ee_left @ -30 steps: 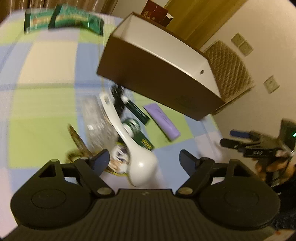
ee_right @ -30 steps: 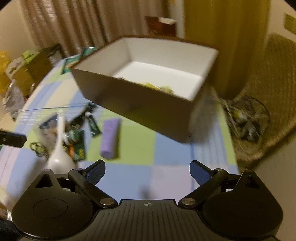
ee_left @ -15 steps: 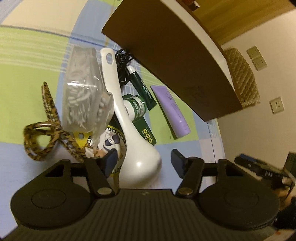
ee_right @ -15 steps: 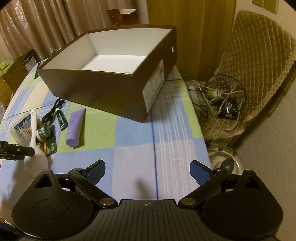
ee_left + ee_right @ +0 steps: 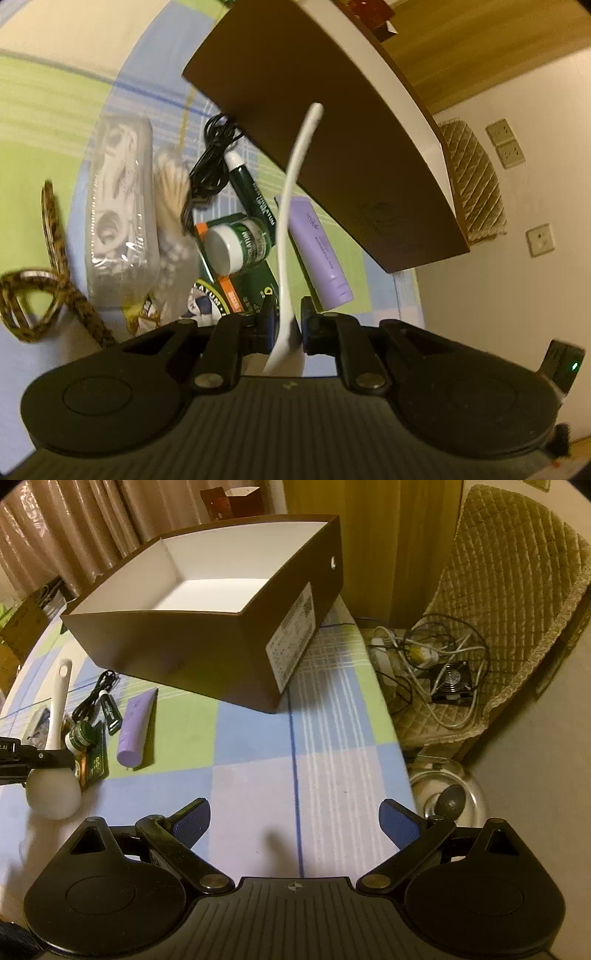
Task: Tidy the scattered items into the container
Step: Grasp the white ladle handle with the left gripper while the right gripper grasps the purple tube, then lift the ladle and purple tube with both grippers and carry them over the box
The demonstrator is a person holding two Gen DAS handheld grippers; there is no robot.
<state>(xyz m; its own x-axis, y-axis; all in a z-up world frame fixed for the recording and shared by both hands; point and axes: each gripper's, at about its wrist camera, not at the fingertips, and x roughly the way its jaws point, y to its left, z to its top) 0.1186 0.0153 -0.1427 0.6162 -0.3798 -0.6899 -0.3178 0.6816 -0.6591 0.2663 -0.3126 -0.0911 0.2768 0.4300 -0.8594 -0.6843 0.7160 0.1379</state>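
Left hand-held gripper (image 5: 287, 325) pinches spoon (image 5: 291, 206)

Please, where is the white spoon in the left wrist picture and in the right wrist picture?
Left wrist: the white spoon runs up the middle, clamped in the left gripper, handle tip against the brown box.
Right wrist: the spoon is at the far left, bowl down, handle pointing up.
Shared landmark: the purple tube, just right of the spoon.

Dim warm indoor light, fisheye-warped edges, slight blur.
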